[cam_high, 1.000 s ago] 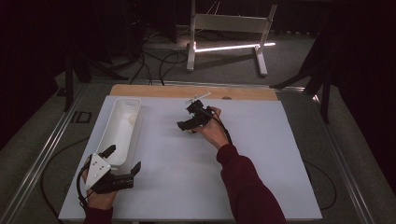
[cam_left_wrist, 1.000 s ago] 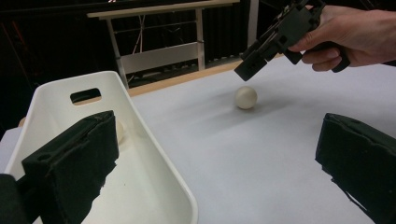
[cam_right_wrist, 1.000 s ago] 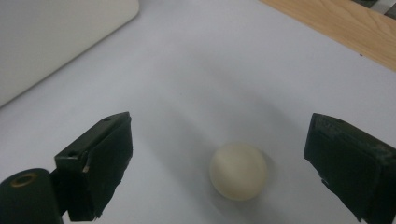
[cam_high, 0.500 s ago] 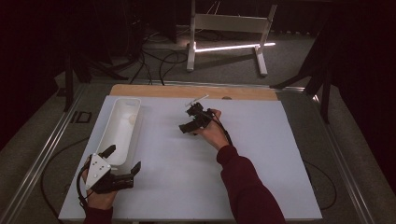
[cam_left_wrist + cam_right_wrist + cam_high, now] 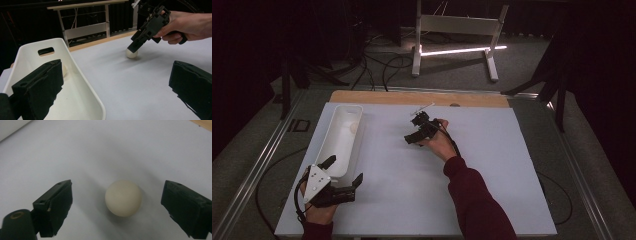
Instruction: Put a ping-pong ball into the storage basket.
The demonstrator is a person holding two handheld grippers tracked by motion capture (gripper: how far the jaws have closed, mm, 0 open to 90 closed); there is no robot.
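Your right gripper over the cream ball near the desk's far edge, fingers apart either side, not touching, your left gripper by the near-left corner, fingers apart, beside the white tray.

Cream-white ball, plain, no pattern, on pale grey-white table sheet. Black right gripper, matte black jaws. Black left gripper near left, light grey plate on top. White tray at left, plain, another cream ball inside. Dark red sleeve. Light wood strip at far edge. Dark surroundings, white frame far behind.
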